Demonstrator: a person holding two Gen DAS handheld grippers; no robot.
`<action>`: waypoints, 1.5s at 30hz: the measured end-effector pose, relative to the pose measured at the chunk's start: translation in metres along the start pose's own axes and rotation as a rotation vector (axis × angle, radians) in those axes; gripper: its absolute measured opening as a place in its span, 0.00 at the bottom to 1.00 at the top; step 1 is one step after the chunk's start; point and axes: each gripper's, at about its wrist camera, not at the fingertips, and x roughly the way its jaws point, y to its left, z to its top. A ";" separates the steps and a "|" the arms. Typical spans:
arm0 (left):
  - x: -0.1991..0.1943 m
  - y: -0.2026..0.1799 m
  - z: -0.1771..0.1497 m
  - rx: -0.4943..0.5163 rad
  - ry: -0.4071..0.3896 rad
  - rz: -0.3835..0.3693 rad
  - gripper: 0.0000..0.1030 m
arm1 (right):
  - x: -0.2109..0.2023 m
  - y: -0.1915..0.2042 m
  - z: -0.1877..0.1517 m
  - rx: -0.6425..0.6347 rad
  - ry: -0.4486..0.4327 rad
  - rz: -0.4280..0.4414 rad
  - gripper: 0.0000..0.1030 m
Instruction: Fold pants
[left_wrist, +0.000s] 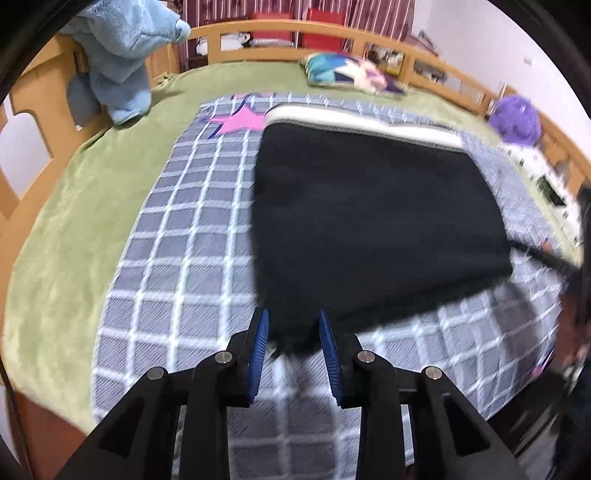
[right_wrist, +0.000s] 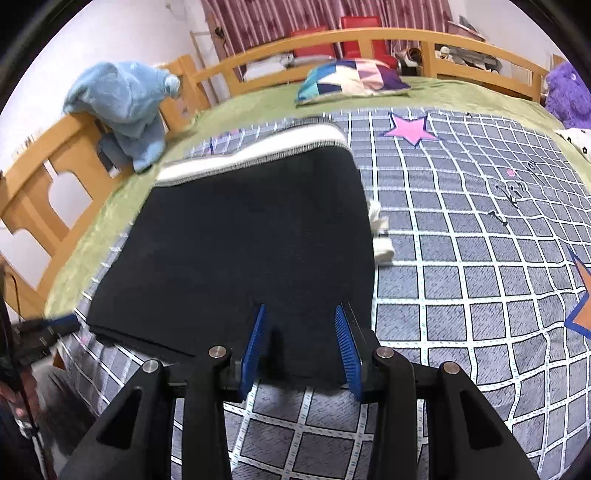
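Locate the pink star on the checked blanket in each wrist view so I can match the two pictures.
Left wrist: the pink star sits upper left of centre, just left of the black pants at their white waistband corner.
Right wrist: the pink star sits upper right, right of the pants.
Shared landmark: the blue plush toy on the wooden rail.

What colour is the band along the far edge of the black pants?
The band on the pants is white, edged with grey stitching, clearest in the right wrist view.

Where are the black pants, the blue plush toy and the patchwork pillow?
black pants (right_wrist: 236, 236), right wrist view, middle of the folded black cloth.
blue plush toy (right_wrist: 125, 99), right wrist view, its body against the bed rail.
patchwork pillow (right_wrist: 351, 79), right wrist view, centre of its top face.
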 end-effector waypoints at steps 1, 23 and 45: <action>0.006 -0.003 0.003 0.001 -0.001 0.004 0.28 | 0.006 -0.001 -0.003 0.006 0.023 -0.013 0.38; 0.087 -0.017 0.154 -0.029 -0.067 -0.066 0.37 | 0.049 0.031 0.131 -0.168 -0.170 -0.013 0.38; 0.118 -0.010 0.133 -0.022 0.028 0.057 0.46 | 0.095 0.003 0.126 -0.154 -0.086 -0.144 0.35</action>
